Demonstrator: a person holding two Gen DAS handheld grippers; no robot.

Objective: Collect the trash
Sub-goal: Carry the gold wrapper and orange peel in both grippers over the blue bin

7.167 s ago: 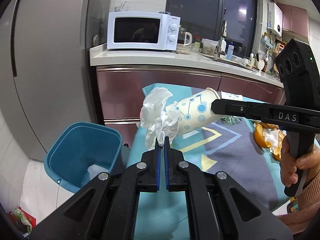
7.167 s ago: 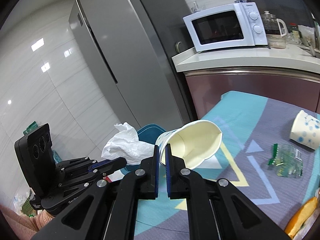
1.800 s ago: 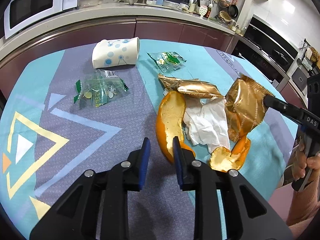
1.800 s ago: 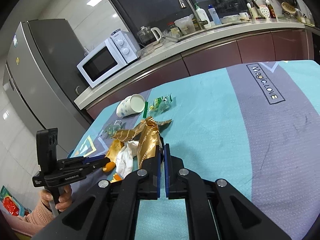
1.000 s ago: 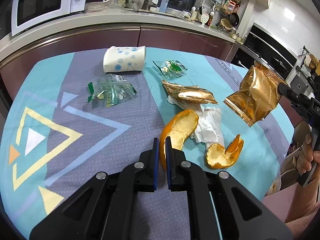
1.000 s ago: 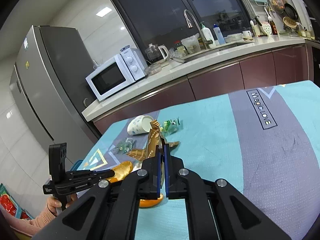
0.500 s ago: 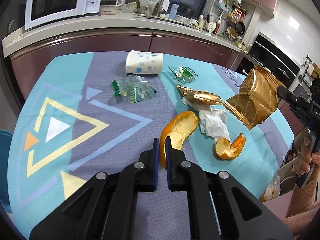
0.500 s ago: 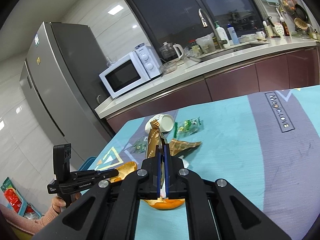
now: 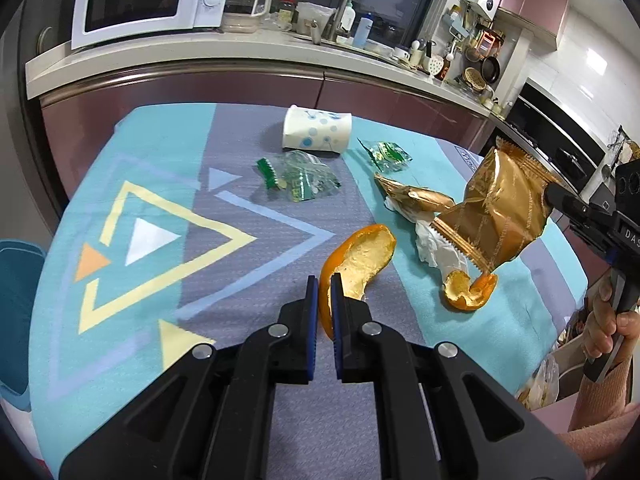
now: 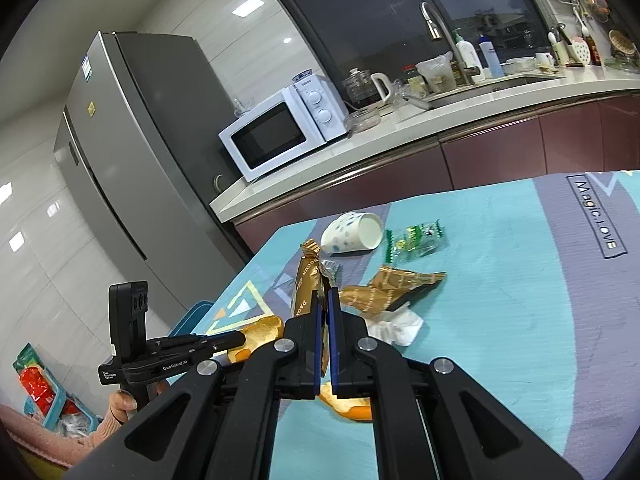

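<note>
My left gripper (image 9: pixel 324 280) is shut on a large orange peel (image 9: pixel 356 260) and holds it above the table; the peel also shows in the right wrist view (image 10: pixel 260 330). My right gripper (image 10: pixel 325 296) is shut on a gold snack wrapper (image 10: pixel 306 276), which hangs in the air at the right of the left wrist view (image 9: pixel 500 216). A blue bin (image 9: pixel 16 312) stands on the floor off the table's left end. On the table lie a second gold wrapper (image 9: pixel 416 198), a white tissue (image 9: pixel 438 246), a small orange peel (image 9: pixel 468 290), a dotted paper cup (image 9: pixel 316 132) and two green clear wrappers (image 9: pixel 304 178).
The table has a teal and grey patterned cloth (image 9: pixel 160 240). A kitchen counter (image 9: pixel 200 52) with a microwave (image 9: pixel 148 0) runs behind it. A grey fridge (image 10: pixel 132 168) stands left of the counter. A bag of trash (image 9: pixel 540 380) hangs off the table's right edge.
Both grippers have lifted and swung left with their loads. The bin edge has come into the left wrist view. Earlier the left closed on the orange peel and the right raised the gold wrapper.
</note>
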